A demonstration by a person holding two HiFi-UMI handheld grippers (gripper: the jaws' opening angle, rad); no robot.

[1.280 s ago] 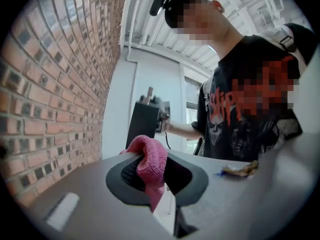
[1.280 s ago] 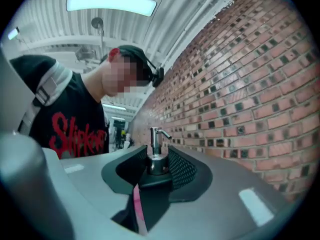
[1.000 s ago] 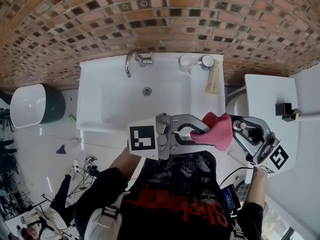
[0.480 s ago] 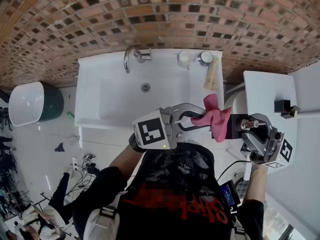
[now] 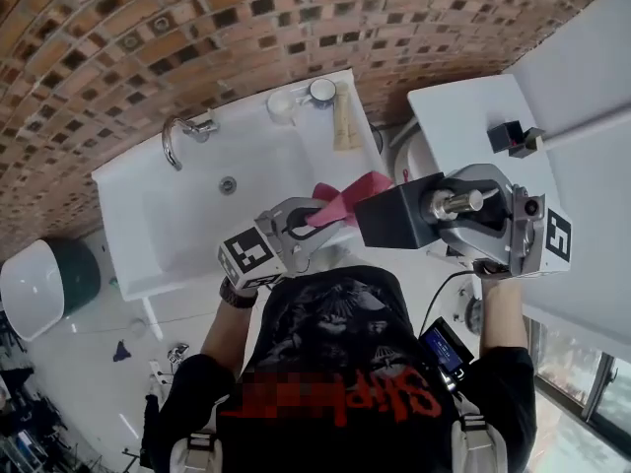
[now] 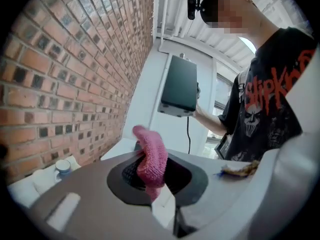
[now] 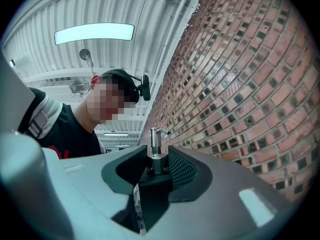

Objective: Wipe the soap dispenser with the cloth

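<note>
Brick wall (image 5: 148,47) behind sink (image 5: 123,180) (tap (image 5: 182,131) at rim); cloth (image 5: 345,200) beside dispenser (image 5: 399,217).

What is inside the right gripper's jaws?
The black soap dispenser, clamped by the right gripper; its chrome pump sticks out. Its body is mostly covered by the jaws in the right gripper view.

cloth (image 5: 347,202) left of soap dispenser (image 5: 398,225), sink (image 5: 177,227) behind

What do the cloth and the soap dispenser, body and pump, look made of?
Cloth: pink, soft looped fabric, terry or microfibre by its nubby pile and limp droop.
Soap dispenser: boxy matte black body, plastic or coated metal; the look leaves it open.
Its pump: shiny silver with bright highlights, likely chromed metal.
</note>
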